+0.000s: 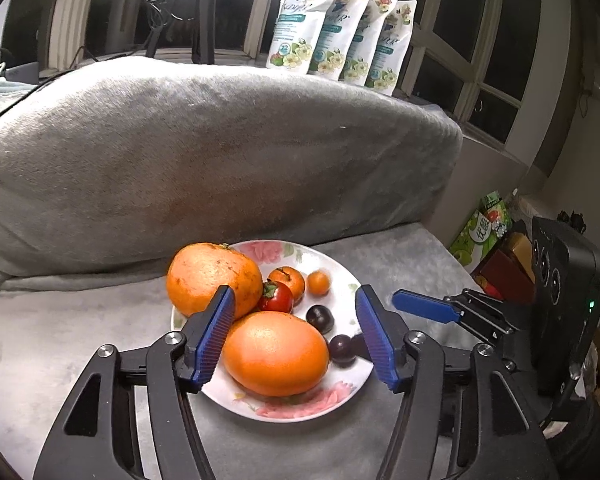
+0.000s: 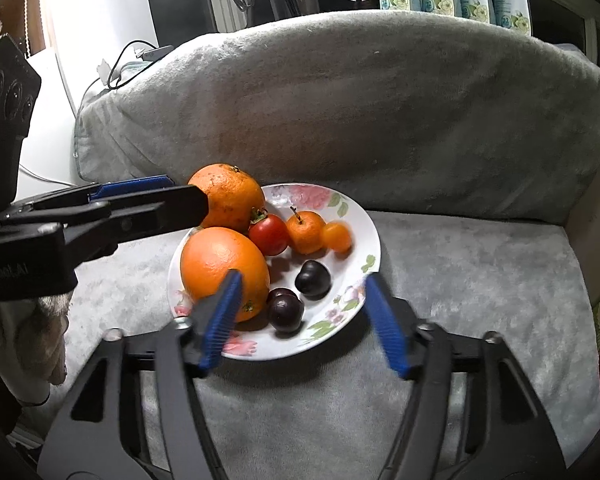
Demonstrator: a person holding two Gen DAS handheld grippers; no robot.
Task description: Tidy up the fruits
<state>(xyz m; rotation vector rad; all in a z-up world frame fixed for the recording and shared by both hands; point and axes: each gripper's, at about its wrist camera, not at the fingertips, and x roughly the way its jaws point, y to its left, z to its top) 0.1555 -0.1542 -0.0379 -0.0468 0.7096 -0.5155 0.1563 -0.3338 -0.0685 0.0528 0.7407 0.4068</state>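
1. Fruits sit together on a flowered plate (image 1: pixel 342 276): two big oranges (image 1: pixel 275 354), a red tomato (image 1: pixel 276 297), a small tangerine (image 1: pixel 287 281), a tiny orange fruit (image 1: pixel 319 282) and dark plums (image 1: pixel 320 318).
2. That plate rests on a grey plush seat (image 2: pixel 480 280), with a thick grey cushion (image 1: pixel 200 152) rising right behind it.
3. Behind the cushion run dark window panes; a row of flower-printed pouches (image 1: pixel 340 28) stands on the sill, and cables (image 1: pixel 156 4) hang near tripod legs.
4. My left gripper (image 1: pixel 296 338) stands wide open over the plate's near edge, holding nothing; the nearer orange lies between its blue pads without touching them.
5. My right gripper (image 2: pixel 300 316) is also spread wide and empty, above the plums.
6. The tiny orange fruit is blurred in both views.
7. Boxes (image 1: pixel 484 228) at the seat's right end are partly hidden, their print unreadable.
8. Beside the left gripper, a pale gloved hand (image 2: pixel 52 336) is mostly cut off.
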